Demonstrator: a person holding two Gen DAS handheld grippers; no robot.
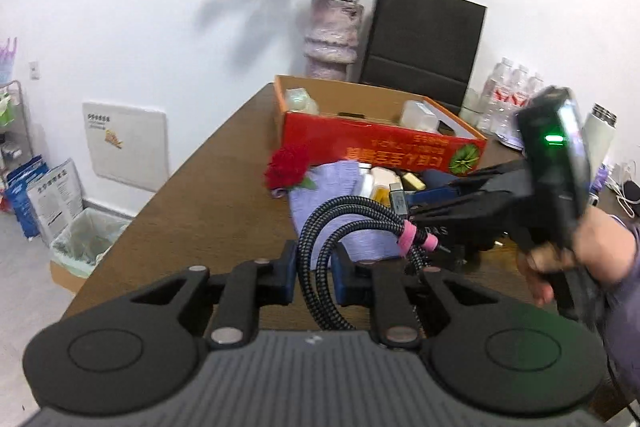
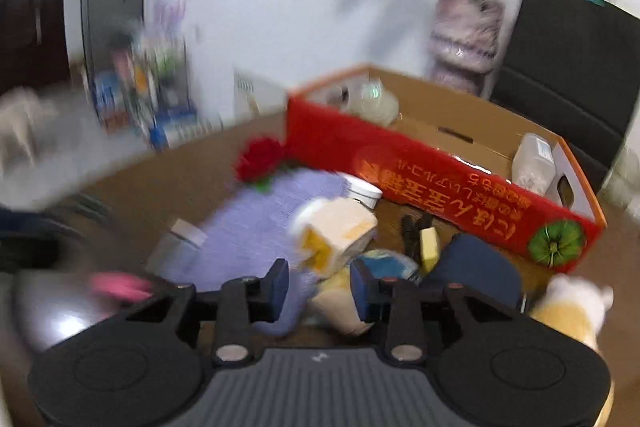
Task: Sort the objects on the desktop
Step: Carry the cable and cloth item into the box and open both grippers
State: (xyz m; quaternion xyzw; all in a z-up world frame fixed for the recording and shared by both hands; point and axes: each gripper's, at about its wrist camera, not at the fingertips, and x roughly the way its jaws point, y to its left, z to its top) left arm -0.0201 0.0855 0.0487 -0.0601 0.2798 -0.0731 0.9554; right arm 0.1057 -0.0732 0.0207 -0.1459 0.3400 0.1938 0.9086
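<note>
My left gripper has its jaws clamped on a black braided cable, a looped bundle tied off with a pink band, lifted above the brown surface. Taking the red cardboard box as my landmark: the cable hangs on the near side of it, over a lavender cloth that lies just in front of the box. A red flower sits at the box's near left corner, touching the cloth.

My right gripper, seen in the left camera as a black tool in my hand, reaches in from the right toward the cable's metal plug. Its jaws stand apart with nothing pressed between them; below them, in front of the box, is a blurred cream and yellow pack. A white jar lies against the box's front wall, and a plush toy sits off its near right corner. Inside the box rests a clear plastic container.
</note>
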